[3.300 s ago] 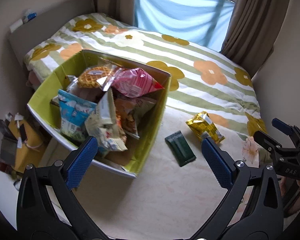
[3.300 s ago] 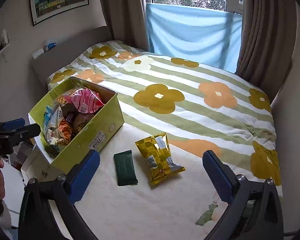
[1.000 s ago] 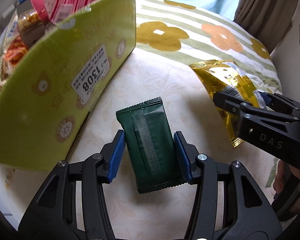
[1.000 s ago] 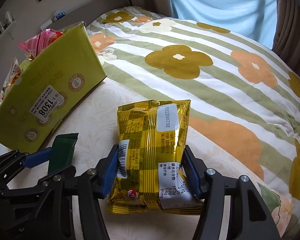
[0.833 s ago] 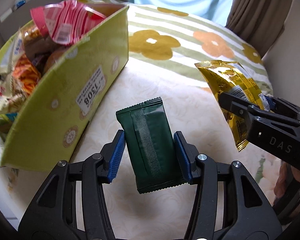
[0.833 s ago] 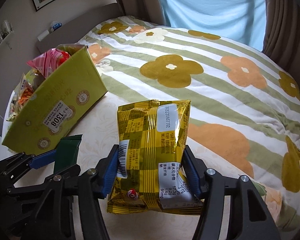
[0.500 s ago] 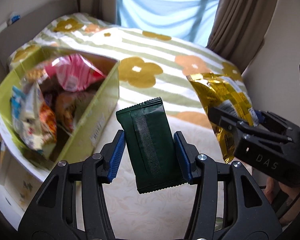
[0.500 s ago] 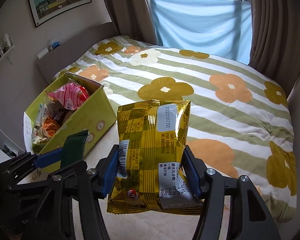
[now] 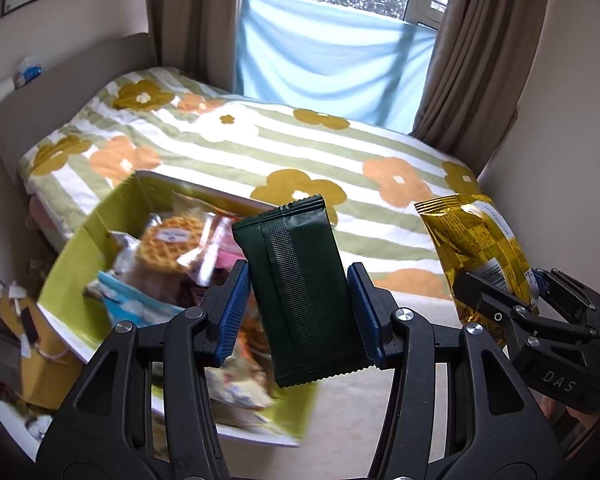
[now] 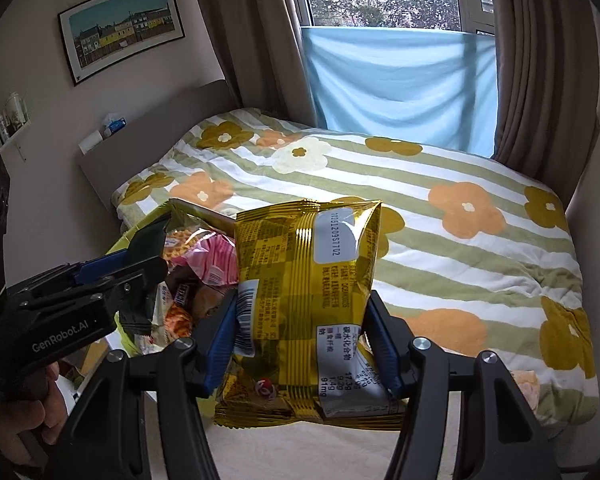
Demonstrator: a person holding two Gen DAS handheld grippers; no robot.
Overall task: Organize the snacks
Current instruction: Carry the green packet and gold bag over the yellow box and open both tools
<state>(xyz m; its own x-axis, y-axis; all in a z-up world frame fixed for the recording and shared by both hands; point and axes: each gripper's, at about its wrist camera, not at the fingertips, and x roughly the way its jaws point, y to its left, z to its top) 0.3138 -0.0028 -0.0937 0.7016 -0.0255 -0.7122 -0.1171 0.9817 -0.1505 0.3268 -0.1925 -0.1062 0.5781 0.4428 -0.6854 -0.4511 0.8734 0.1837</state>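
Item 1, left gripper [image 9: 300, 316]: you are holding its blue pads [image 9: 233, 312] clamped on the flanks of the dark green packet [image 9: 296, 292], which is hanging upright in the air over the near corner of the yellow-green box [image 9: 76, 248].

Item 2, right gripper [image 10: 304, 344]: you are pinching the gold snack bag [image 10: 306, 280] by its lower half, fingers pressed into both sides; it too is riding clear of the bedspread [image 10: 460, 248], just beside the box.

Item 3, box: it is sitting at the bed's edge, already heaped with wrapped snacks, a waffle pack [image 9: 170, 240] on top.

Risks, as judged:
- The box is looking full; packets released on the heap may be sliding off onto the floor side.
- You are gripping the gold bag low, so its top may be flopping and catching the box wall.
- Both grippers are converging on one opening; the two may be colliding.
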